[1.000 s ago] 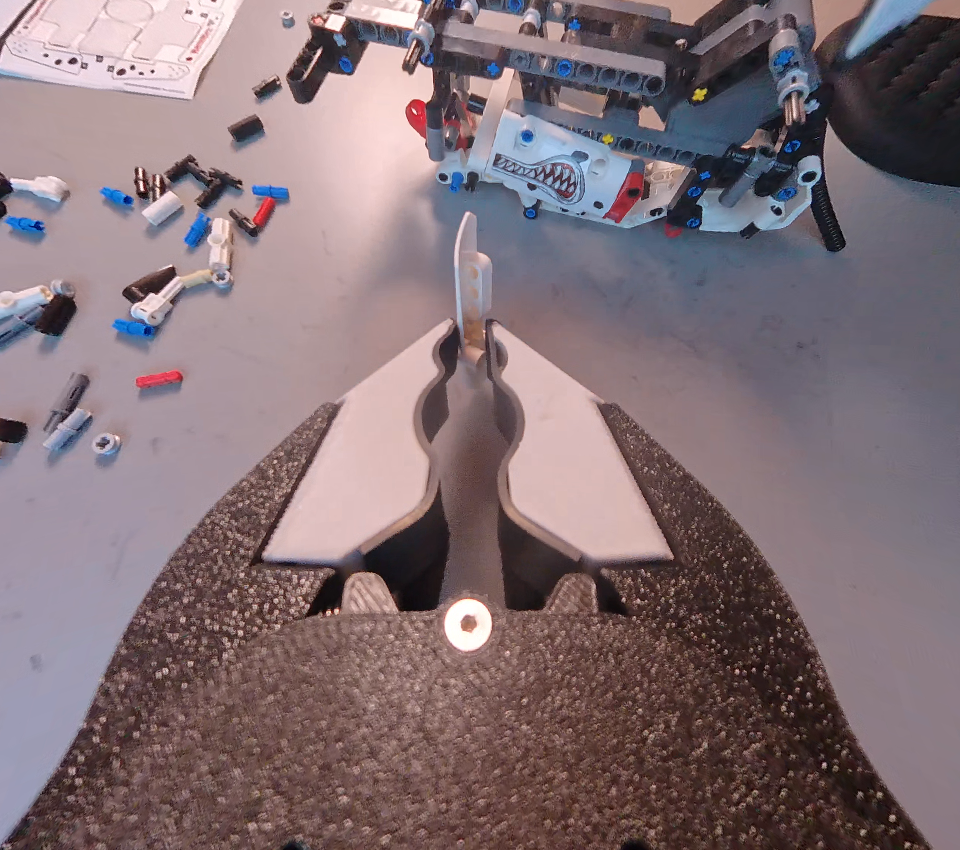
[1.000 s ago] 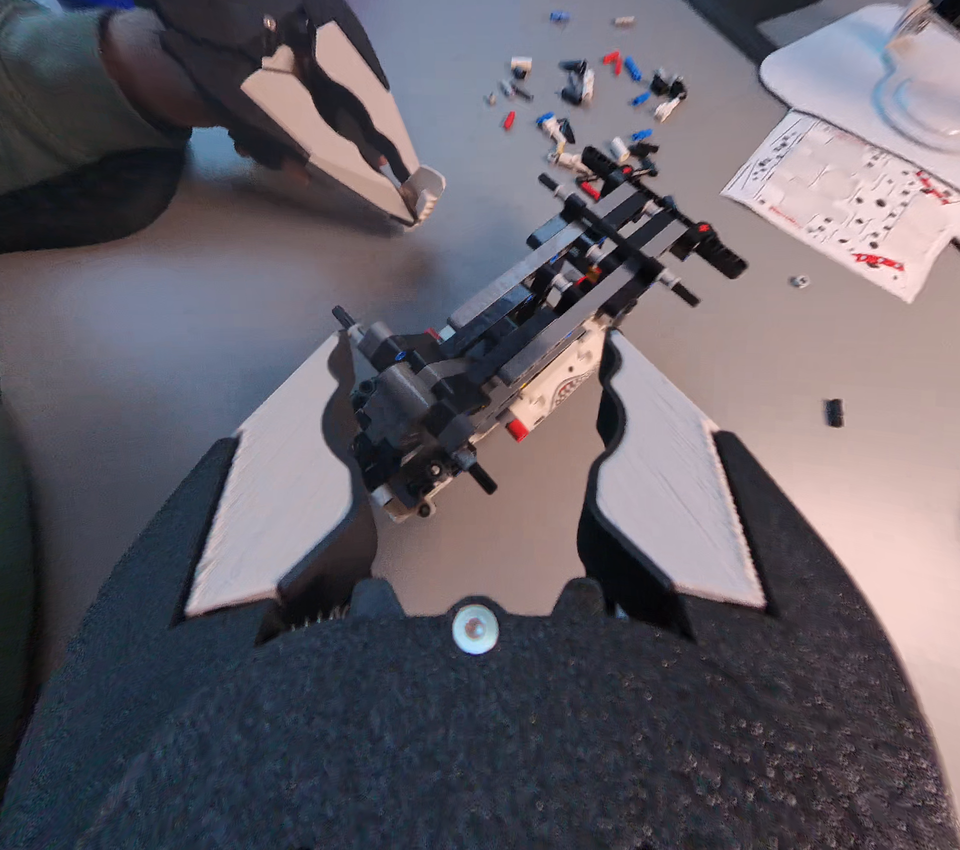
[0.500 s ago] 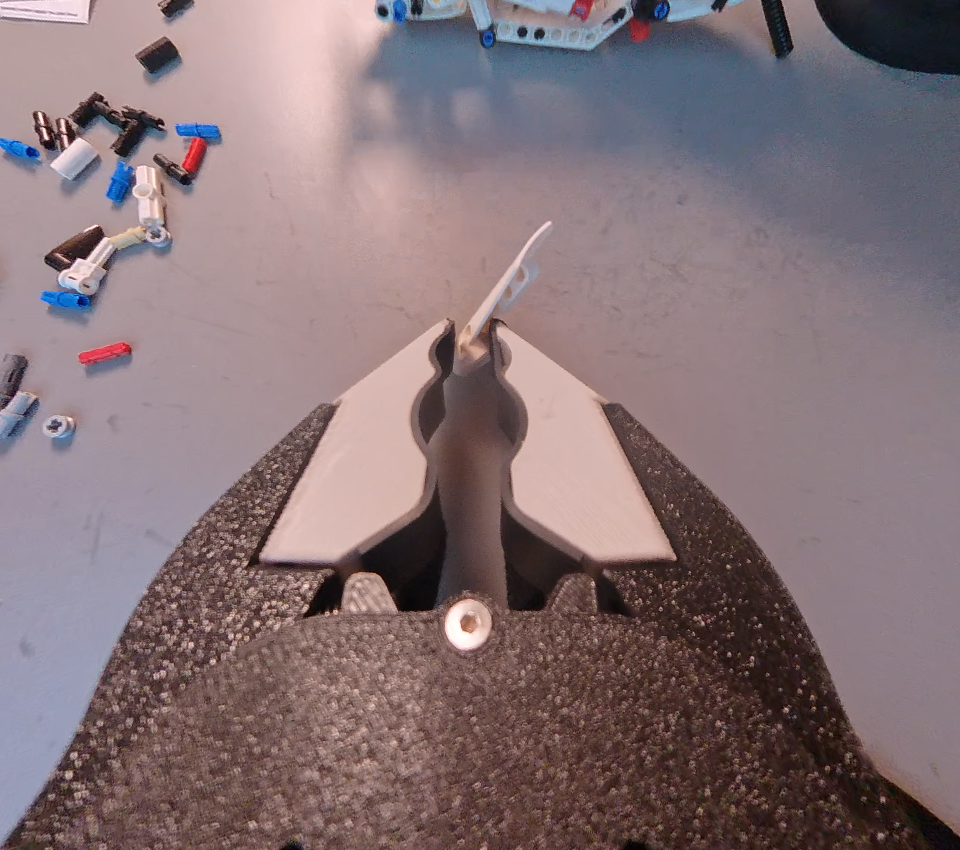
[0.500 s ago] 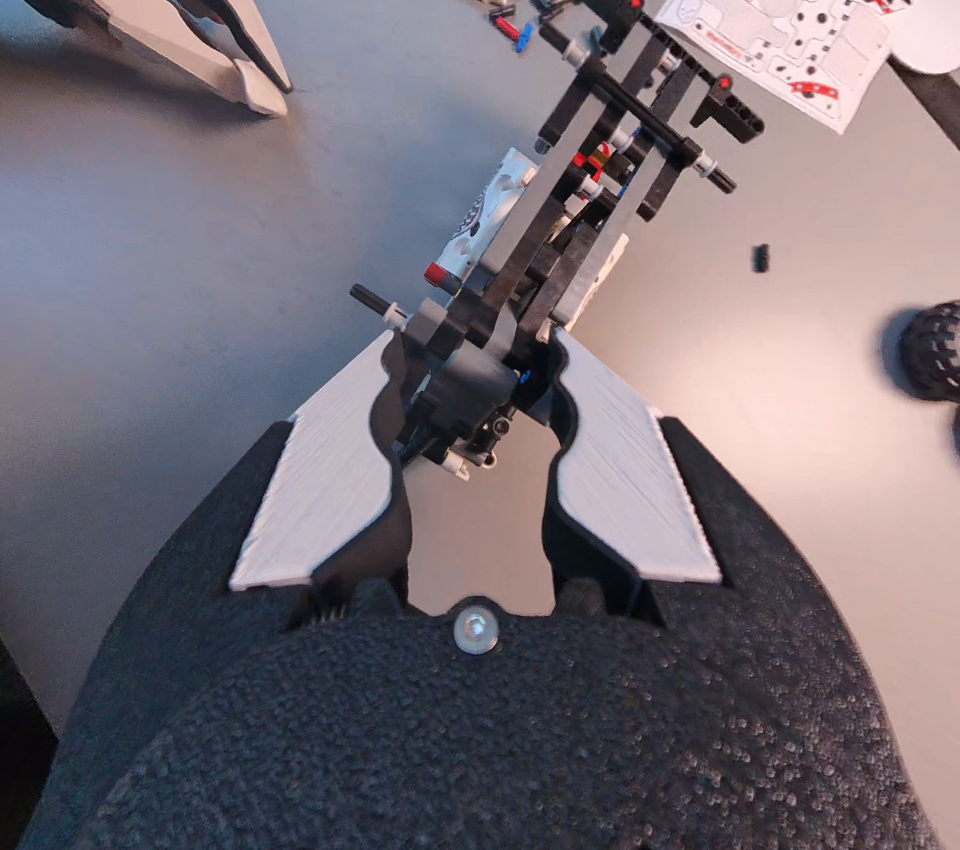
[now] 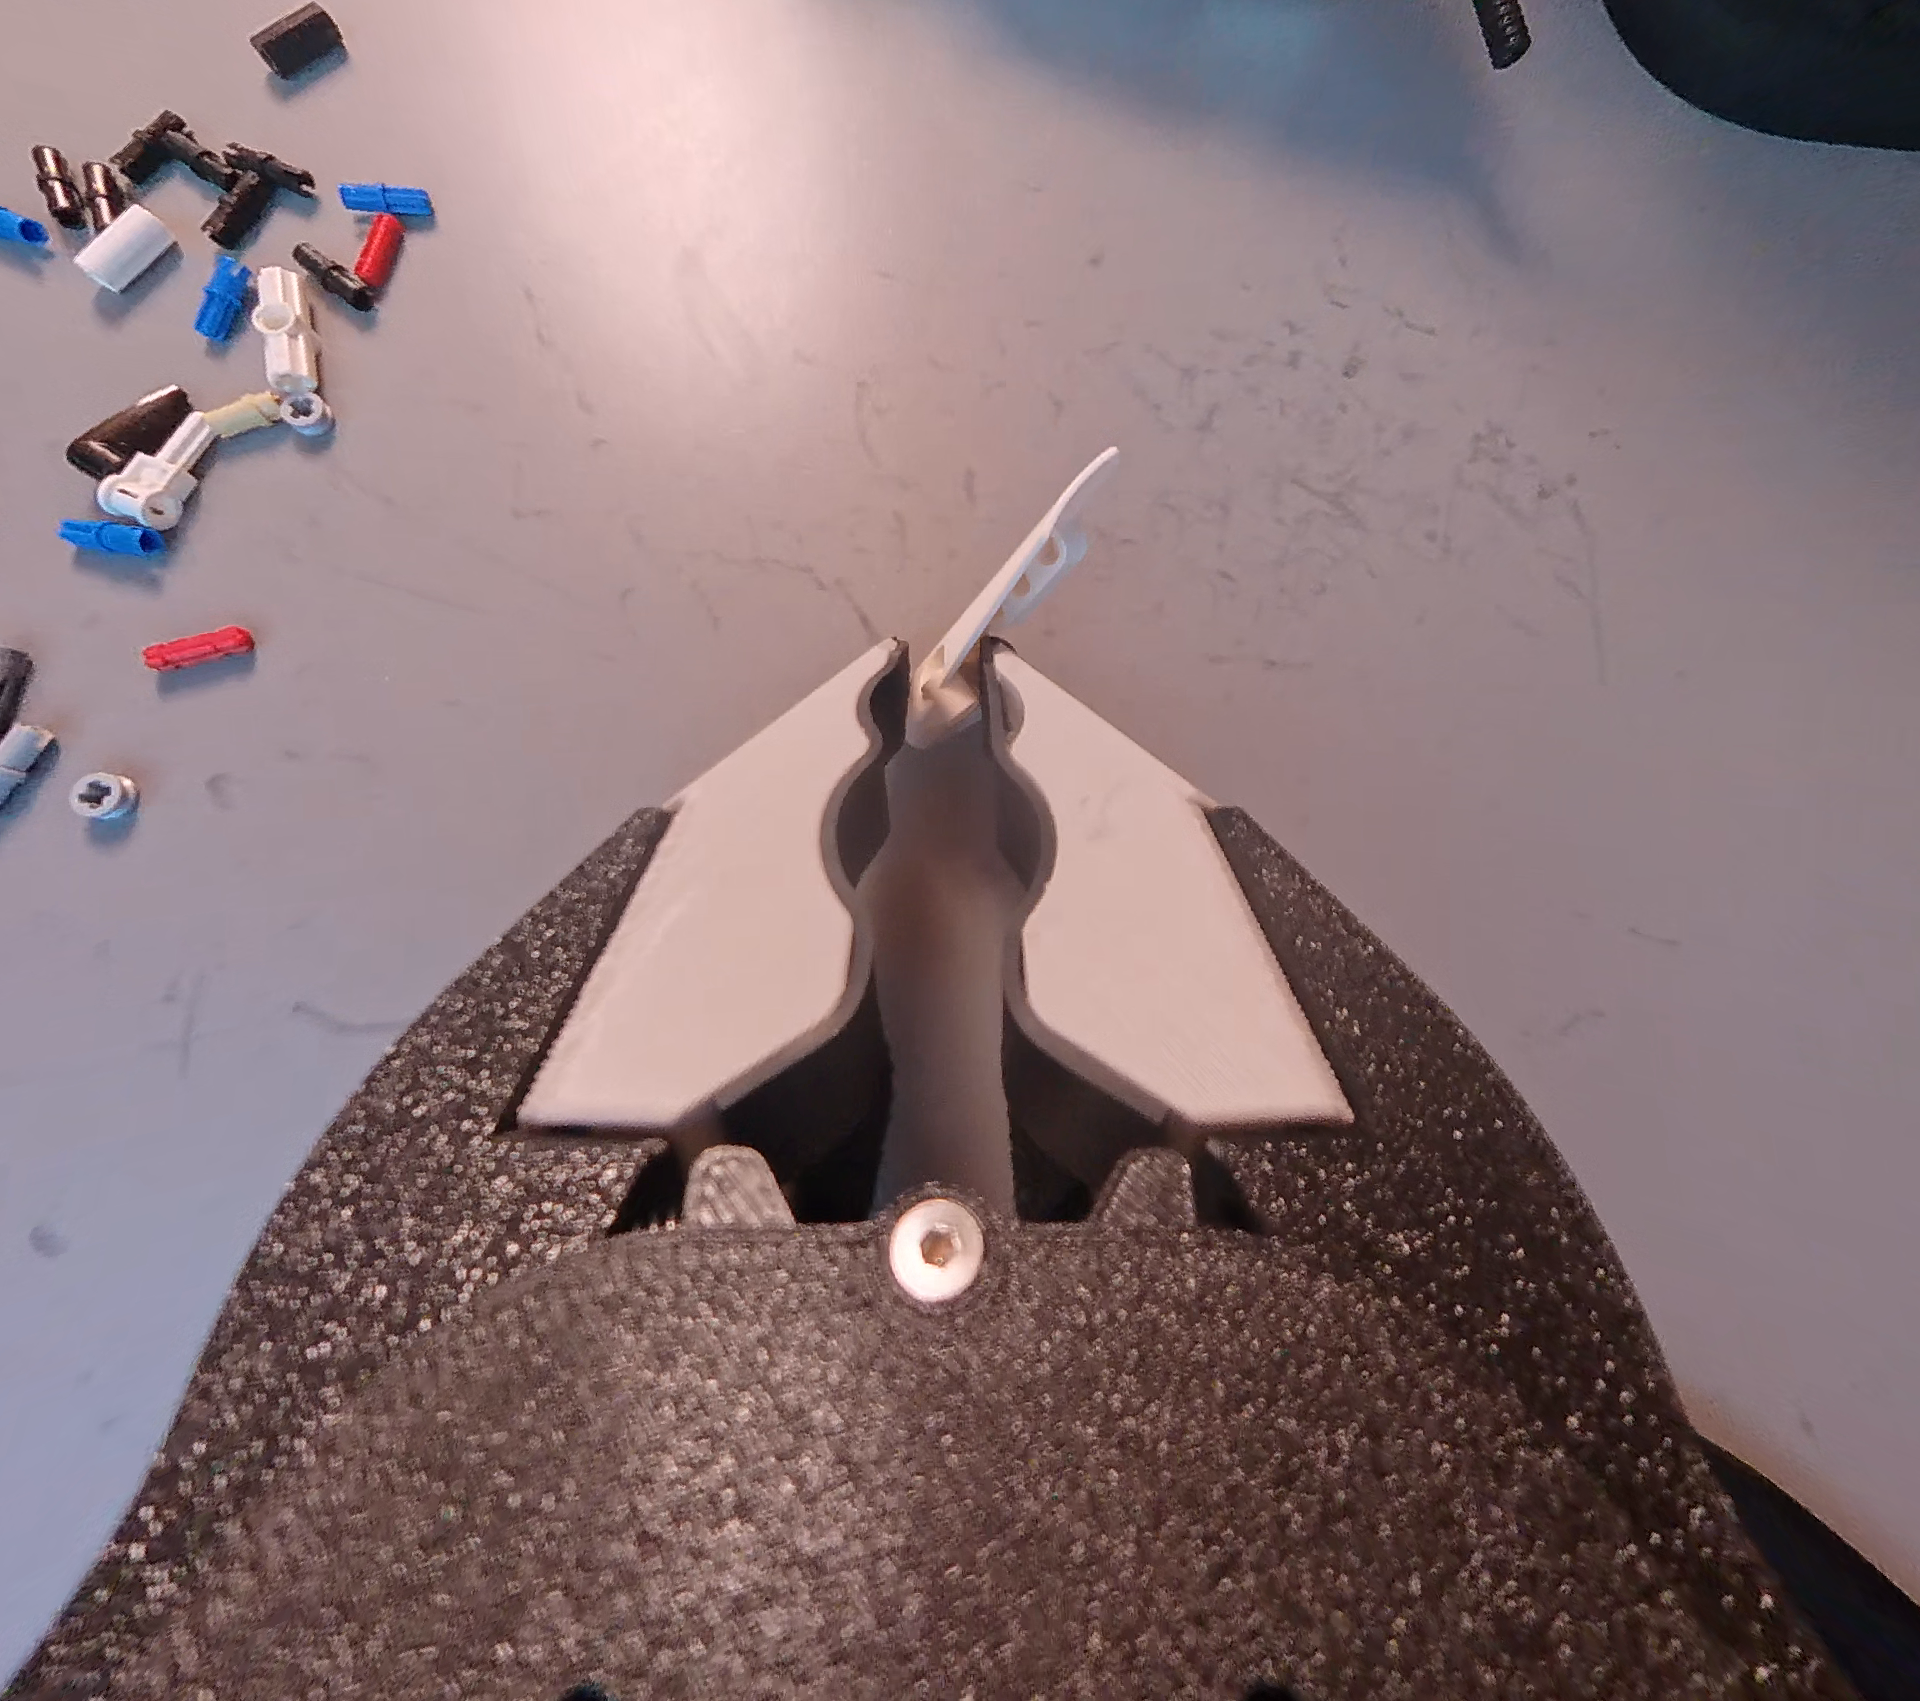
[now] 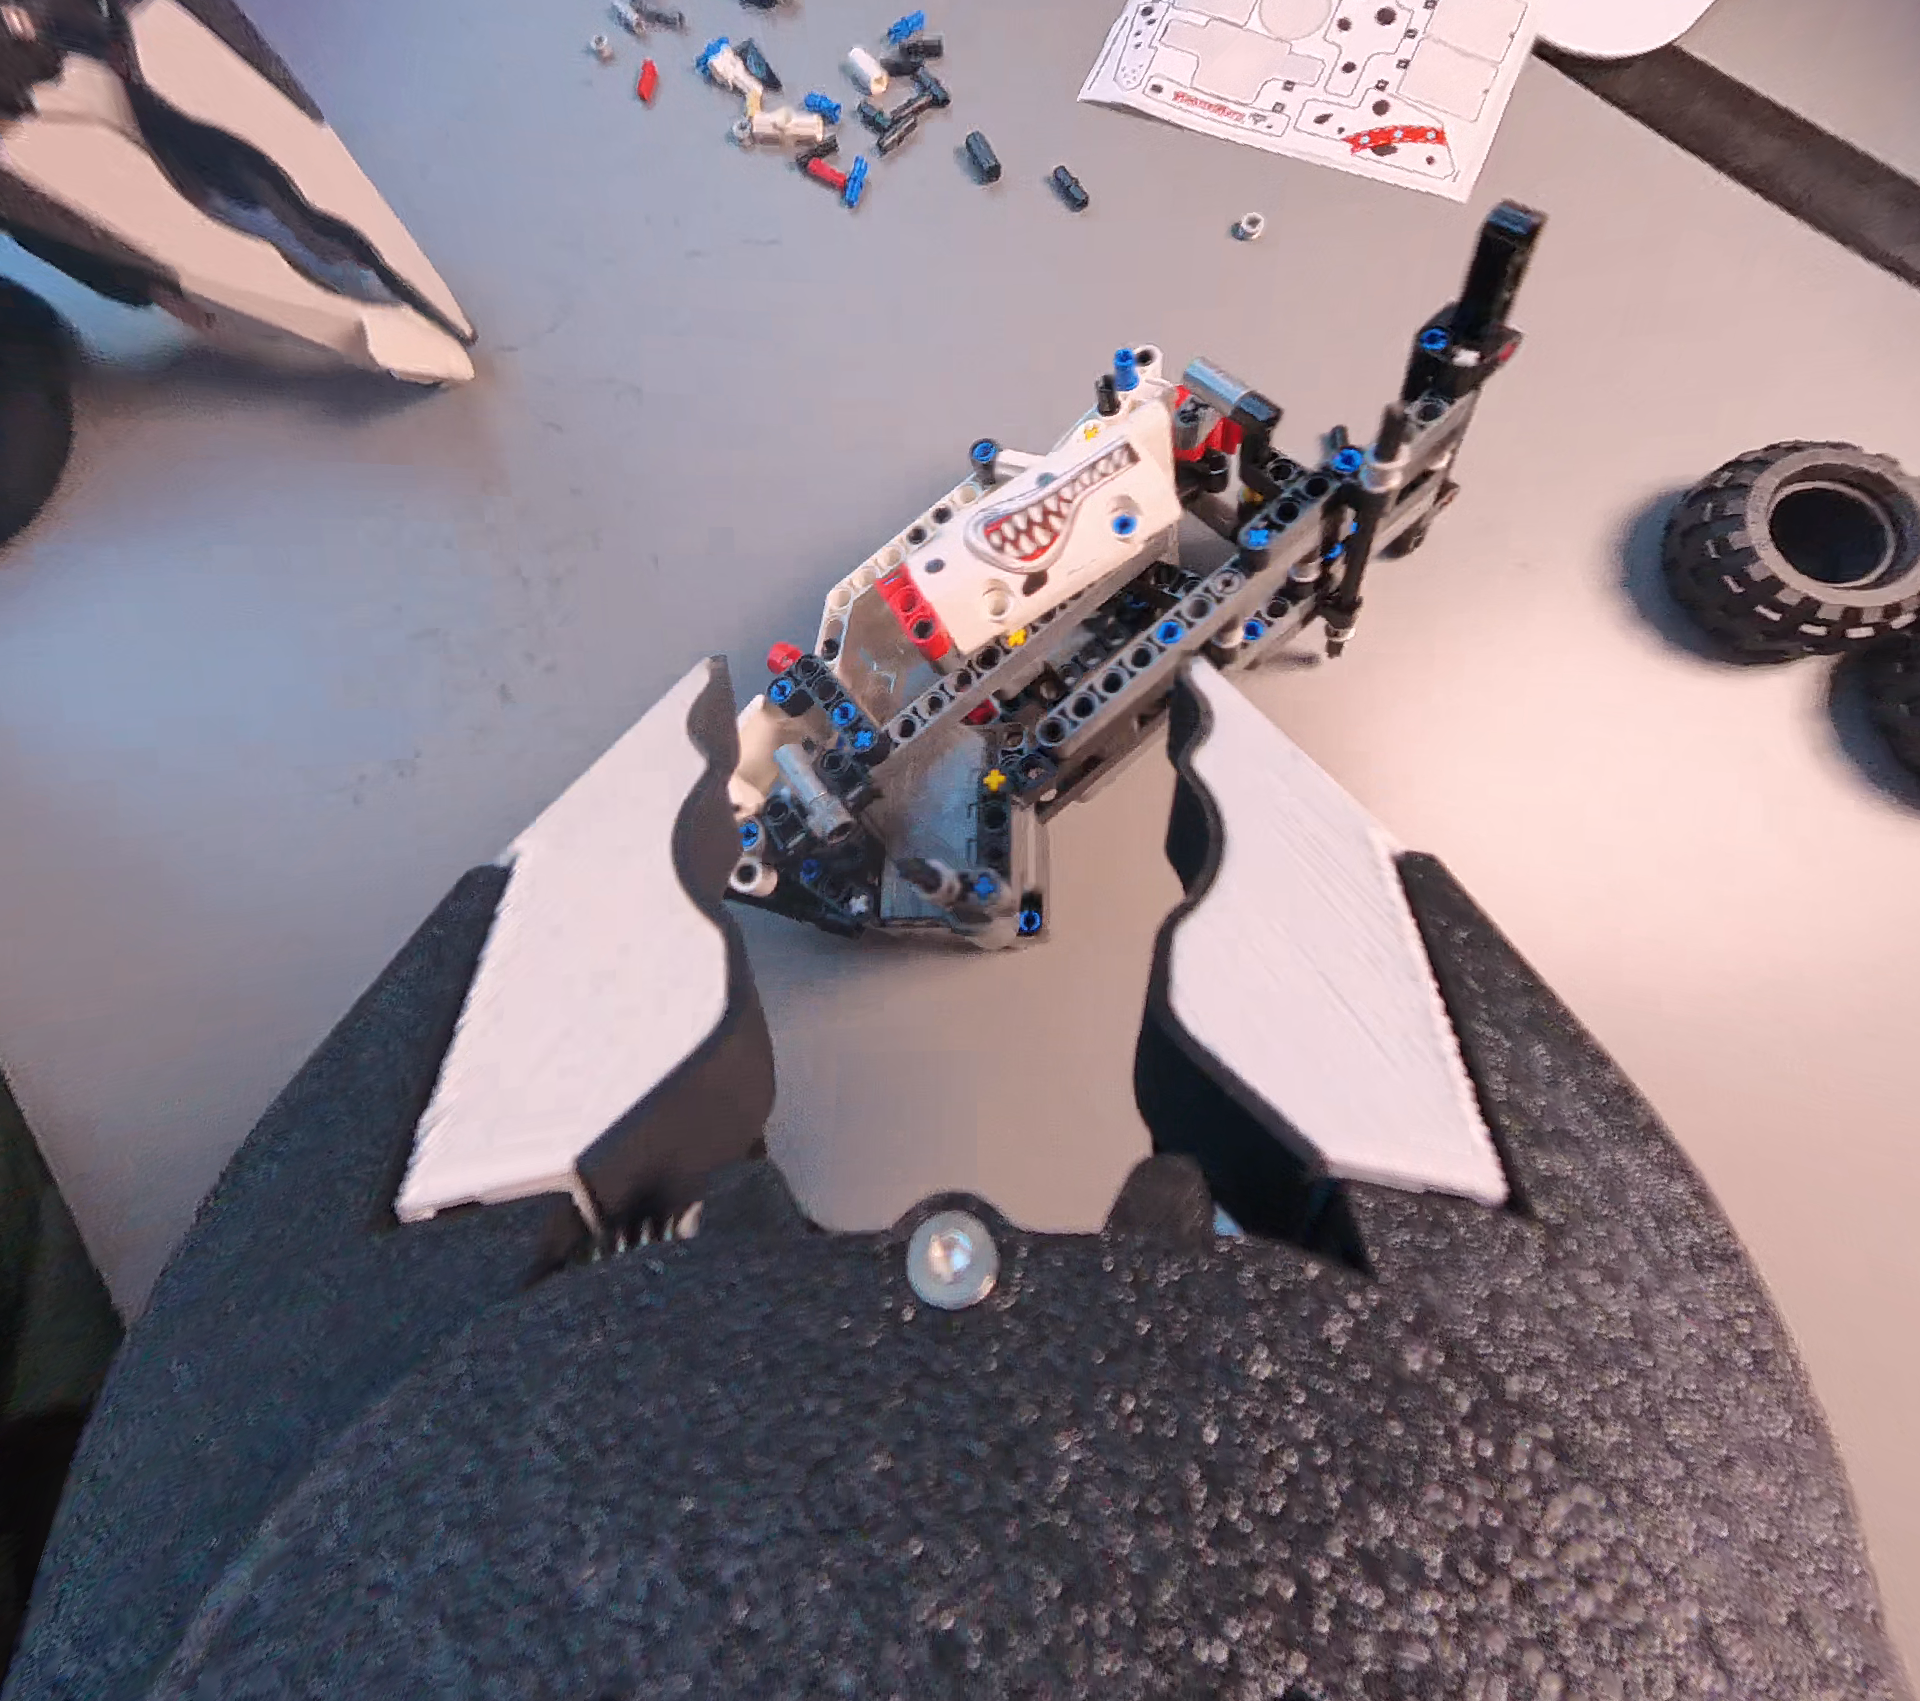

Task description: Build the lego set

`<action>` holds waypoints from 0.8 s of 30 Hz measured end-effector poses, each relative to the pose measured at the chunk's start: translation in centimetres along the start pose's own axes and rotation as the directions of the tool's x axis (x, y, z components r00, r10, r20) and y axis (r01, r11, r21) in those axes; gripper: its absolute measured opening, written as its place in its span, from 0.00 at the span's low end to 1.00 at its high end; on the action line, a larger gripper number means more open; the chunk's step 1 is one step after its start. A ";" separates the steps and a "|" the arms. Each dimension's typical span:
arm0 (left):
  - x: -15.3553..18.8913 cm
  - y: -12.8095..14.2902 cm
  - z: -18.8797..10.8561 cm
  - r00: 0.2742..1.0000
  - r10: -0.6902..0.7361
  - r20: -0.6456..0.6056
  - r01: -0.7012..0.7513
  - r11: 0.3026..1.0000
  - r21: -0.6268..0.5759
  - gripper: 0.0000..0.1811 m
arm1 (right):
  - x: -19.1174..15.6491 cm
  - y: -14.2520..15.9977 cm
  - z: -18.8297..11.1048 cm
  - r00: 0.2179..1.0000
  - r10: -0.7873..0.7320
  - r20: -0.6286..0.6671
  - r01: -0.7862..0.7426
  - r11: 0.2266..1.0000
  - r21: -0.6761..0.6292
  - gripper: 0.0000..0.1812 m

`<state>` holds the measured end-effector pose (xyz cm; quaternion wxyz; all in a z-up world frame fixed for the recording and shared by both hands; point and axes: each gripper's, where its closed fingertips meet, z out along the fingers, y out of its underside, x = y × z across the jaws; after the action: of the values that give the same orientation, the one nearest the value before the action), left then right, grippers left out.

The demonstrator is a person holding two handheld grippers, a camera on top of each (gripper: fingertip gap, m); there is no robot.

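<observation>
**Panel pinched, chassis cradled**

Fingertips of my left gripper are closed on the base of a thin white curved panel, which sticks up and forward, leaning to the right. My right gripper stands wide apart around the rear end of the truck chassis; its left finger looks to be touching the frame, the right one sits just beside it, and I cannot tell whether there is real squeeze. The chassis seems propped on the grey table, its long axis running up and to the right from my right gripper, the shark-mouth side panel facing up.

From my left gripper the chassis lies ahead and to the right, well apart, only its white end showing at the top of that view. I judge the panel must travel that way, so the left does the carrying while the right steadies. Loose pins and connectors lie scattered left, near the sticker sheet; a tyre sits right.
</observation>
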<state>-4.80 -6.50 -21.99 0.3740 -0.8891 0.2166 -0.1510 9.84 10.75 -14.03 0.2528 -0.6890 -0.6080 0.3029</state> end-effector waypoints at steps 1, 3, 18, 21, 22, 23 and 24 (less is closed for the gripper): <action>0.0 0.0 0.0 1.000 -0.002 0.000 0.002 1.000 0.001 0.07 | 0.7 -0.3 0.0 0.998 0.063 0.017 -0.063 0.998 0.026 0.46; 0.0 0.0 0.0 1.000 -0.009 0.000 0.009 1.000 0.002 0.07 | 2.6 -0.6 0.0 0.978 0.201 0.045 -0.204 0.977 0.068 0.46; 0.4 0.0 -0.5 1.000 0.029 0.006 -0.029 0.999 -0.017 0.13 | 0.7 -0.4 4.4 0.683 0.527 0.505 -0.534 0.832 -0.147 0.44; 0.1 0.1 -0.7 1.000 0.022 0.016 -0.022 1.000 -0.015 0.12 | 0.3 0.1 3.7 0.689 0.489 0.535 -0.495 0.857 -0.145 0.44; -0.1 0.1 -0.8 1.000 0.019 0.021 -0.019 1.000 -0.013 0.12 | 0.3 0.3 3.4 0.695 0.474 0.540 -0.478 0.866 -0.145 0.44; -0.1 0.1 -0.9 1.000 0.014 0.019 -0.013 1.000 -0.009 0.12 | 0.3 0.5 3.2 0.700 0.462 0.545 -0.459 0.875 -0.152 0.44; -0.2 0.0 -0.9 1.000 0.006 0.017 -0.006 1.000 -0.002 0.12 | 0.3 0.9 3.0 0.705 0.446 0.552 -0.435 0.886 -0.161 0.45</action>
<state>-5.37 -6.96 -21.42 0.3754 -0.8900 0.2163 -0.1422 8.30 10.87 -16.73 -0.0283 -0.6922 -0.4760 0.5417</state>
